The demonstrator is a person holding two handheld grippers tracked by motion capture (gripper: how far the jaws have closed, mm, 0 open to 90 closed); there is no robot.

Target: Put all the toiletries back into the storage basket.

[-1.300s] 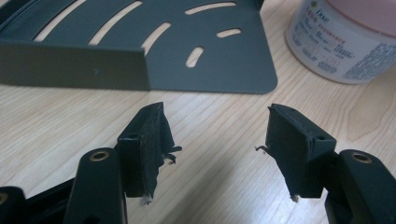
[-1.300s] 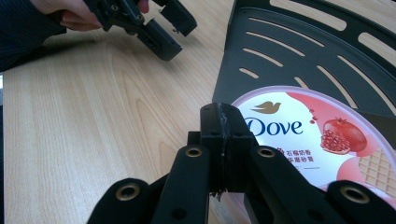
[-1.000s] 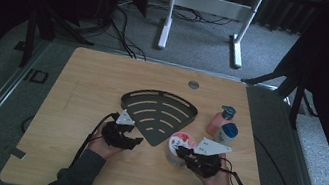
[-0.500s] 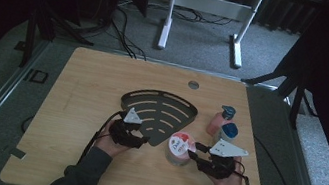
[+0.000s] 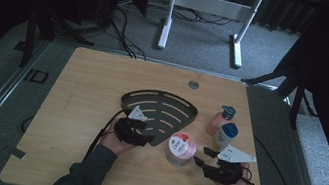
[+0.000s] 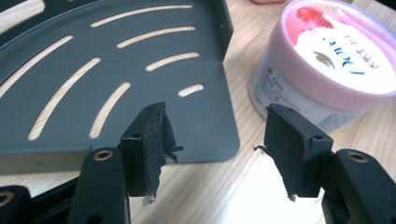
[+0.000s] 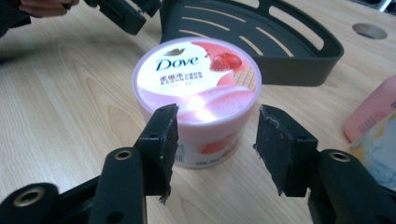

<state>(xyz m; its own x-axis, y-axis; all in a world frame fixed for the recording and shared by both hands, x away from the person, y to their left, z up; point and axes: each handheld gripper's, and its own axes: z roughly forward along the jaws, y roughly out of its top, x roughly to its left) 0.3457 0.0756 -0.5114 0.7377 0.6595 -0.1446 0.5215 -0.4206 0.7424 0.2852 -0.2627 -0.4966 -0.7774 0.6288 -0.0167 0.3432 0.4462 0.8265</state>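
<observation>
**Getting Ready to Grab the Pink Tub**

We see a pink tub (image 5: 180,148) with a Dove lid standing upright on the counter (image 5: 82,89), toward the near edge. It sits just beside the pointed corner of the dark slotted rack (image 5: 162,110), close but maybe not touching.

Our right tool (image 7: 212,140) is wide open and points right at the tub. Its jaws are not on the tub yet. We think it is lined up this way so the jaws can slide around the tub's sides.

Our left tool (image 6: 215,140) is open too, holding nothing. Its jaws sit at the rack's corner, one over the rack, perhaps to keep it from sliding.

Two bottles (image 5: 223,128) wait near the counter's right edge.
</observation>
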